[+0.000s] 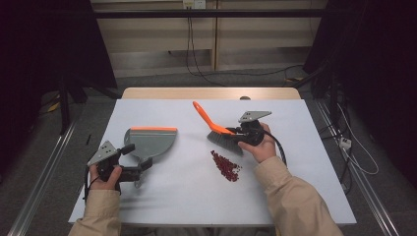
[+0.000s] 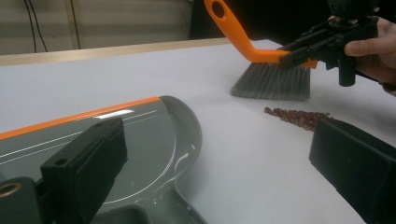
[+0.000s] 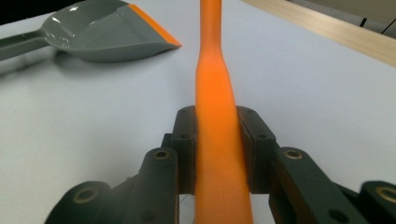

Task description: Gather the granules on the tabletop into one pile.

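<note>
Brush [image 1: 219, 132]: orange handle, grey bristles, clamped in right hand-held gripper [image 1: 239, 133].

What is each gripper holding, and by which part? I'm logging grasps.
The right gripper clamps the brush by its orange handle. The left gripper is open around the dustpan handle, not gripping.
</note>
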The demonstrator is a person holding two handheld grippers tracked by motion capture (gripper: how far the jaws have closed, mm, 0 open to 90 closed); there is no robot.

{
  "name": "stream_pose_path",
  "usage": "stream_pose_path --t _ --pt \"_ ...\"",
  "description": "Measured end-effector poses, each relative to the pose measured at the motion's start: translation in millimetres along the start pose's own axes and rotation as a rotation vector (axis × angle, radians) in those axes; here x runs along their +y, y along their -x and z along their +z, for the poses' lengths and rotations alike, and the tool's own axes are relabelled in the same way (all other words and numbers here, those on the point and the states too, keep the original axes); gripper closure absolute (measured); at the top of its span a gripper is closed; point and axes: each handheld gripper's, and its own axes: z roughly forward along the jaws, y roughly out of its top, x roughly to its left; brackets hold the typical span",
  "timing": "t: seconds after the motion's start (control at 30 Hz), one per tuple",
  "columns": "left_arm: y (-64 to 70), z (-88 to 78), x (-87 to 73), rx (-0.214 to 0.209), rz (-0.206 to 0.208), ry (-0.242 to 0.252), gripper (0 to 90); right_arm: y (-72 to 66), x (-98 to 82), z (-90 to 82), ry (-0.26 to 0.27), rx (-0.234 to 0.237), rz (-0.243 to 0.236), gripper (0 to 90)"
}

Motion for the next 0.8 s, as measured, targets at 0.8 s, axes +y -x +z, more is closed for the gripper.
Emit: stream_pose_path --t 0.8 --pt "0.3 1.5 -0.4 -0.002 0.006 -0.01 3.9 -2.1 22.0 2.5 -0.248 -0.007 0.161 70.5"
